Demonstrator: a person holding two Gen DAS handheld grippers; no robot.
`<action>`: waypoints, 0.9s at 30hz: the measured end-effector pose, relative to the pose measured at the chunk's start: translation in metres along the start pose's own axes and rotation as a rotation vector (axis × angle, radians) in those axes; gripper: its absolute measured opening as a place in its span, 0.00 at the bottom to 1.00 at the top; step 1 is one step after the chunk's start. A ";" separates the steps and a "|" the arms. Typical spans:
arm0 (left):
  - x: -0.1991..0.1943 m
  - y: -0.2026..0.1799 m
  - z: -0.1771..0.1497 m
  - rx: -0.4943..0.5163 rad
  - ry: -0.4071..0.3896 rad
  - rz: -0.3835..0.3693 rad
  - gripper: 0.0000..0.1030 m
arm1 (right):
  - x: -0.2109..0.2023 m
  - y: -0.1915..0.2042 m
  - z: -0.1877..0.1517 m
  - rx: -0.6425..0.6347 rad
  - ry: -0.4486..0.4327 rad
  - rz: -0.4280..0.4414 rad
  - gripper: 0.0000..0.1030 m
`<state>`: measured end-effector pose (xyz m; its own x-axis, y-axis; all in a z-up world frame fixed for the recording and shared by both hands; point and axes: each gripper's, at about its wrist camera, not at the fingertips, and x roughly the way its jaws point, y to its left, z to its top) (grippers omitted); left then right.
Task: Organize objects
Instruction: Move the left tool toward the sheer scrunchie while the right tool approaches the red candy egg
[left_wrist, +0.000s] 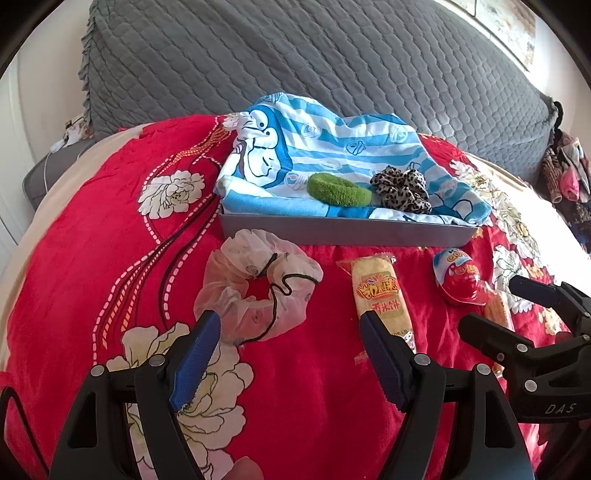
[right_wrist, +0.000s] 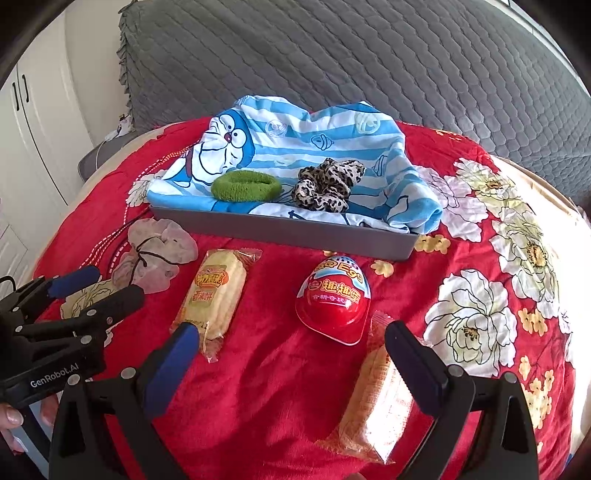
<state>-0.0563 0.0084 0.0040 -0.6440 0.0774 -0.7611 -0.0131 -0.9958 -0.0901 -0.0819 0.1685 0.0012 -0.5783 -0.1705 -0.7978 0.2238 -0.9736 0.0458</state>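
Note:
A grey tray (left_wrist: 343, 233) (right_wrist: 280, 230) lined with a blue striped cartoon cloth (left_wrist: 295, 147) (right_wrist: 295, 144) holds a green scrunchie (left_wrist: 338, 190) (right_wrist: 245, 188) and a leopard scrunchie (left_wrist: 402, 188) (right_wrist: 327, 184). In front of it on the red bedspread lie a sheer white scrunchie (left_wrist: 255, 284) (right_wrist: 159, 254), a yellow snack pack (left_wrist: 380, 295) (right_wrist: 216, 291), a red egg toy (left_wrist: 460, 280) (right_wrist: 334, 295) and an orange wafer pack (right_wrist: 376, 398) (left_wrist: 498, 314). My left gripper (left_wrist: 290, 325) (right_wrist: 107, 286) is open above the bedspread between white scrunchie and snack pack. My right gripper (right_wrist: 291, 332) (left_wrist: 495, 302) is open, its right finger over the wafer pack.
A grey quilted headboard (left_wrist: 295, 59) (right_wrist: 332, 55) rises behind the tray. White wardrobe doors (right_wrist: 33, 122) stand at the left. A pile of clothes (left_wrist: 565, 173) lies at the far right. The flowered red bedspread (left_wrist: 110, 221) (right_wrist: 480, 258) covers the bed.

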 end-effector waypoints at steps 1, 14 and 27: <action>0.001 0.000 0.001 -0.002 -0.001 -0.001 0.77 | 0.001 0.000 0.001 0.001 -0.001 0.000 0.98; 0.017 0.008 0.008 -0.022 0.002 0.005 0.77 | 0.012 -0.005 0.008 0.012 0.005 -0.003 0.98; 0.033 0.010 0.013 -0.028 0.006 0.010 0.77 | 0.022 -0.007 0.014 0.005 0.008 0.001 0.98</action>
<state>-0.0877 0.0001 -0.0132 -0.6392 0.0675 -0.7661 0.0150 -0.9949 -0.1002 -0.1072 0.1697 -0.0083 -0.5718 -0.1706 -0.8024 0.2209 -0.9740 0.0497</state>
